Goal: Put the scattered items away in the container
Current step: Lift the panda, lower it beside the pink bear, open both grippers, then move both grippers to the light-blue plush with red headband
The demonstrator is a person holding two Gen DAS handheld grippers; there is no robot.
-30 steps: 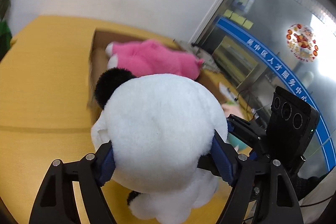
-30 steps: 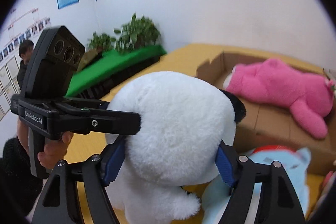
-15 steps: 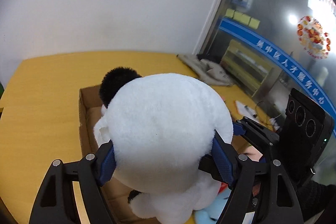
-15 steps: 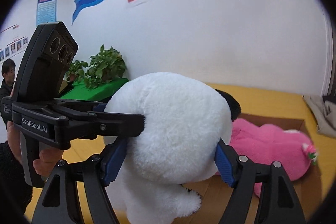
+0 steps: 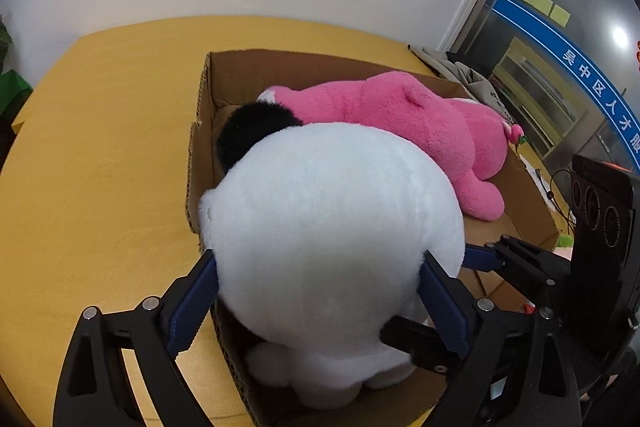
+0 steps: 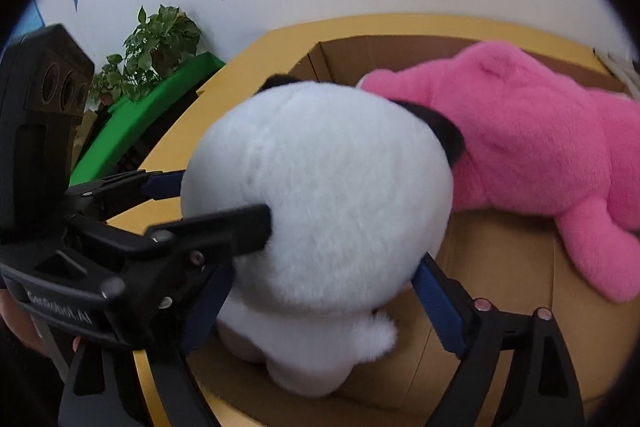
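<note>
Right wrist view: left gripper (image 6: 224, 203) body reads "GenRobot.AI".

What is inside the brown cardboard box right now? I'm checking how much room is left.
The brown cardboard box holds a pink plush toy lying down, and the white panda plush, gripped by both grippers, sits at its near end. The floor beneath them is hidden.

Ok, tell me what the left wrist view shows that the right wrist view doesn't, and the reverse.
Only the left wrist view shows the glass door with blue lettering and the grey cloth behind the box. Only the right wrist view shows the potted plant and green mat. Both show the white panda plush, gripped by both sets of jaws, over the cardboard box holding the pink plush.
</note>
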